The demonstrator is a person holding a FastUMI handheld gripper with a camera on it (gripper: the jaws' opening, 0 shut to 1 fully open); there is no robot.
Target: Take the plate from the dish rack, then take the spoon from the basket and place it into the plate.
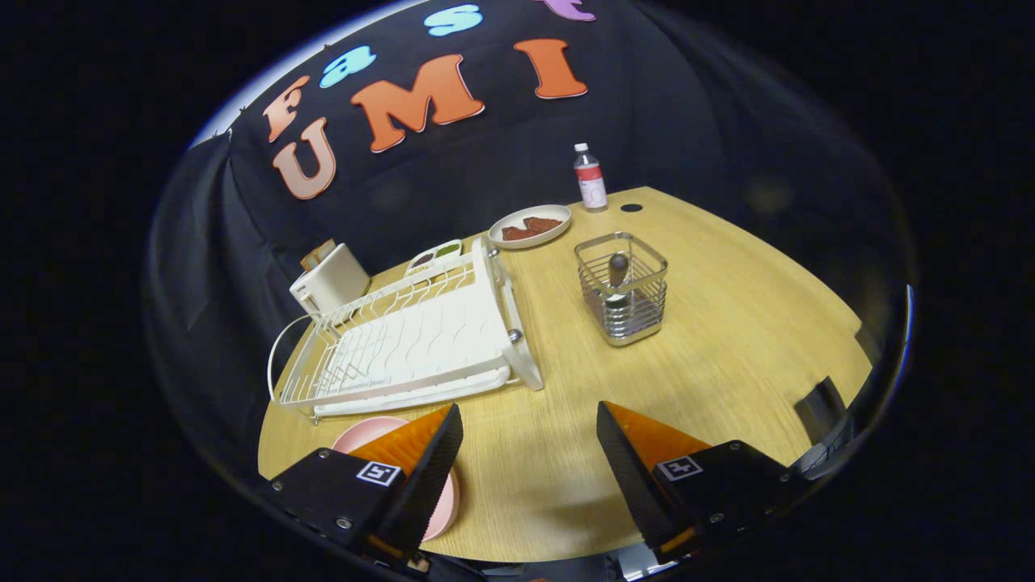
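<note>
The gripper (530, 453) hangs above the near edge of the wooden table (728, 356) with its fingers spread wide, and bare tabletop shows through the gap between them. They hold nothing and press on nothing.

Under the left finger lies the pink plate (373, 432), flat on the table just in front of the dish rack; the finger hides much of it, and whether the finger touches the plate cannot be told. With the plate already out of the rack, the first half of the task looks done.

Just beyond the left finger stands the white dish rack (412, 339), its wires empty.

Ahead of the right finger, well past its tip, stands the wire basket (623, 287), upright. The spoon (618, 271) stands inside it with one rounded dark end rising about level with the rim. It is probably light and stiff, a smooth narrow thing that could slip or twist in a loose pinch. The best hold looks to be across that raised end, the fingers narrowed and coming down from above, then a straight lift so that it clears the wires.

Farther off are a dish of food (530, 226), a small bottle (590, 178) and a white appliance (330, 279) behind the rack.
</note>
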